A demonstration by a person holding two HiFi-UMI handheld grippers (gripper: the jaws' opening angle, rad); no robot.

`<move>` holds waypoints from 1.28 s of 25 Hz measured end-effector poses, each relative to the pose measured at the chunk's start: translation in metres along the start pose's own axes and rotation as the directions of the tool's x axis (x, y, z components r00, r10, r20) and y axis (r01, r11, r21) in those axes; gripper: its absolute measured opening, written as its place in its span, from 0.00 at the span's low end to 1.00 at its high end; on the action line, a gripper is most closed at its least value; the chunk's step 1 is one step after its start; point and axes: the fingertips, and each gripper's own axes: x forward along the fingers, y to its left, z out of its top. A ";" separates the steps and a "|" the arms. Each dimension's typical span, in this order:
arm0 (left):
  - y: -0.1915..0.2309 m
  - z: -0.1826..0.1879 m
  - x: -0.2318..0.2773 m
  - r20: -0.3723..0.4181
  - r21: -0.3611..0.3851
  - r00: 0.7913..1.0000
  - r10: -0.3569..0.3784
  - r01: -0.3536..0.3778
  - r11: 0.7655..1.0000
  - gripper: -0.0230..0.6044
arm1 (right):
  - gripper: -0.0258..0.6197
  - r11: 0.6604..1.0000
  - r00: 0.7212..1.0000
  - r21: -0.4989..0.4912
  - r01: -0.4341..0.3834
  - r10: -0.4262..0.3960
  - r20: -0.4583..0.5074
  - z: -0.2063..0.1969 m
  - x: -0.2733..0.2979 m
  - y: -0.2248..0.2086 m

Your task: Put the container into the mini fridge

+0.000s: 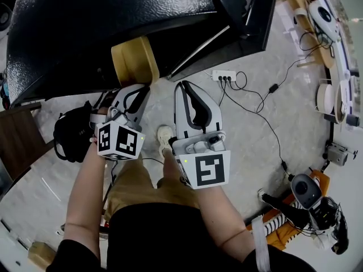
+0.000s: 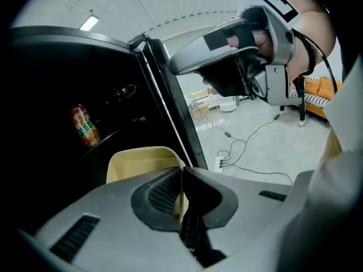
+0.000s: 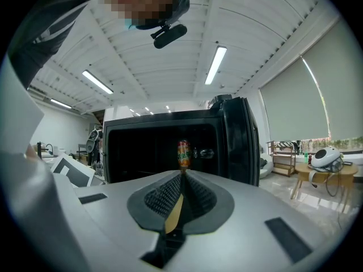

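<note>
Container (image 2: 139, 160) hung clenched by its wall in my left gripper (image 2: 181, 174), the mini fridge's (image 2: 57, 89) open mouth just ahead-left; right gripper (image 3: 182, 175) closed, empty.

No word, number or brand name can be read anywhere in these views. The can (image 2: 85, 126) standing inside the fridge (image 3: 238, 146) carries a printed label with green lettering on an orange and red ground, but the print is too small and blurred to make out in either gripper view. The cube (image 1: 119, 141) on the left gripper (image 1: 135, 90) and the cube (image 1: 205, 170) on the right gripper (image 1: 187, 86) each bear black-and-white square marker patterns. These are coded shapes, not letters or digits.
</note>
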 end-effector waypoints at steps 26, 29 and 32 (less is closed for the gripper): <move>0.045 -0.016 0.074 -0.117 0.138 0.993 -0.033 0.049 0.989 0.09 | 0.11 0.997 0.999 0.054 0.047 -0.046 -0.007 -0.016 0.004 -0.006; 0.048 -0.019 0.084 -0.131 0.143 0.991 -0.038 0.056 0.988 0.09 | 0.11 0.996 0.998 0.073 0.057 -0.057 -0.007 -0.015 0.005 -0.009; 0.048 -0.029 0.093 -0.168 0.164 0.985 -0.045 0.073 0.984 0.09 | 0.11 0.994 0.998 0.092 0.067 -0.067 0.000 -0.015 0.007 -0.009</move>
